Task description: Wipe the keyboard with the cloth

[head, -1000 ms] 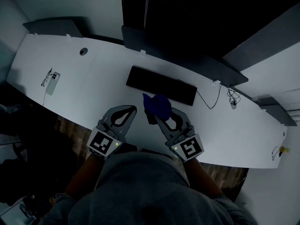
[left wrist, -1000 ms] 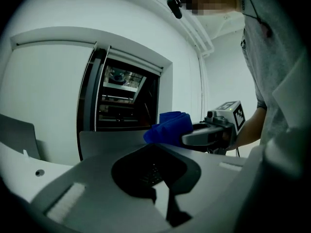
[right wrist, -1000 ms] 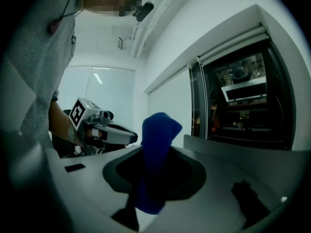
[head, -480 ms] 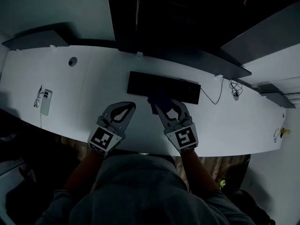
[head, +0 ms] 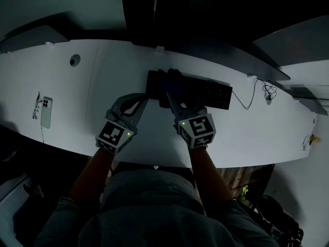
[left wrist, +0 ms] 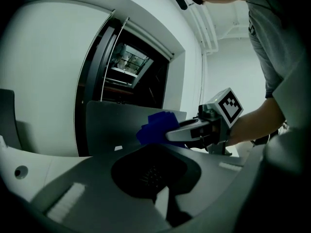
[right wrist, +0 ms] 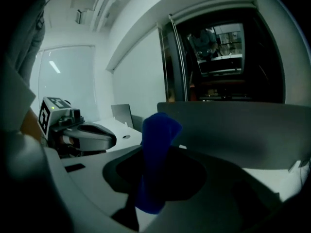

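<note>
1. Lighting is dim. At the far left a phone (head: 45,112) lies flat on a long white desk (head: 257,138), well apart from the work.
2. Next comes the left gripper (head: 140,101). Its jaws are closed together with nothing between them. Its tips sit just beside the near left corner of the keyboard (head: 208,90), on the person's side of it.
3. To its right is the right gripper (head: 174,92), with its jaws clamped on a blue cloth (right wrist: 156,144). The cloth stands up in a bunched fold from between them. From above, the cloth shows as a dark lump over the left end of the keyboard. Whether it is pressing on the keys cannot be told.
4. The black keyboard lies with its long axis running left to right across the desk. Its right end is angled slightly toward the person. Nearly all of its length stretches away to the right of the cloth.
5. Judging from this, the coming stroke should run rightward along that long axis. The right hand carries the cloth. The empty left one is nearer the left end and could steady the keyboard there.
6. A thin cable (head: 252,94) trails from the right end.
</note>
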`<state>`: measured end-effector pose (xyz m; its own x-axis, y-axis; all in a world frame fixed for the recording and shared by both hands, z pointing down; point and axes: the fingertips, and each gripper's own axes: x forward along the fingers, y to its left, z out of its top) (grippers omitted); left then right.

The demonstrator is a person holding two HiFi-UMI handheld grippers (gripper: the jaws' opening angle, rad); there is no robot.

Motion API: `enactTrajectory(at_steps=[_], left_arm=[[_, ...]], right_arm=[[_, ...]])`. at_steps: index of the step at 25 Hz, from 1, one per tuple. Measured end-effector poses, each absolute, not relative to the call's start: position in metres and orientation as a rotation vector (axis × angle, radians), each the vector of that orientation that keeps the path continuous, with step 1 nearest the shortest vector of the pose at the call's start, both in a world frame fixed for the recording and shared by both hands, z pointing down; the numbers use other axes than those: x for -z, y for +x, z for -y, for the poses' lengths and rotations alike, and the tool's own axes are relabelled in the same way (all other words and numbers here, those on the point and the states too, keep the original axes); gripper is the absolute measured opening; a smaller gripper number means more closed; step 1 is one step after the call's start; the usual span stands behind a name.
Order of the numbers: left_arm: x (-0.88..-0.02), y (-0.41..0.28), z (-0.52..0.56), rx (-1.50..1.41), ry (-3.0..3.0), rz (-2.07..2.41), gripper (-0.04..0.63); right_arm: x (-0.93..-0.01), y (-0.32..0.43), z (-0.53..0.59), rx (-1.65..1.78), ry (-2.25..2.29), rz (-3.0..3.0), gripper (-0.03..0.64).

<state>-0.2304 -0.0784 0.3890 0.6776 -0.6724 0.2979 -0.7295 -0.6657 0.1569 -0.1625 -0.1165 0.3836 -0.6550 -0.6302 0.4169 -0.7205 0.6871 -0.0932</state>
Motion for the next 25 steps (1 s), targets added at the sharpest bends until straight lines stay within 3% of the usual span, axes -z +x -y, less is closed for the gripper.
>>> enactTrajectory(at_steps=[14, 25], left_arm=[[-0.472, -0.265, 0.144, -0.322, 2.502, 1.233, 0.006], [-0.518, -0.254, 0.158, -0.365, 2.452, 1.227, 0.006]], right_arm=[[-0.481, -0.204, 0.166, -0.688, 1.127, 2.492, 0.115], [-0.524, -0.214, 0.176, -0.615, 1.139, 2.416, 0.117]])
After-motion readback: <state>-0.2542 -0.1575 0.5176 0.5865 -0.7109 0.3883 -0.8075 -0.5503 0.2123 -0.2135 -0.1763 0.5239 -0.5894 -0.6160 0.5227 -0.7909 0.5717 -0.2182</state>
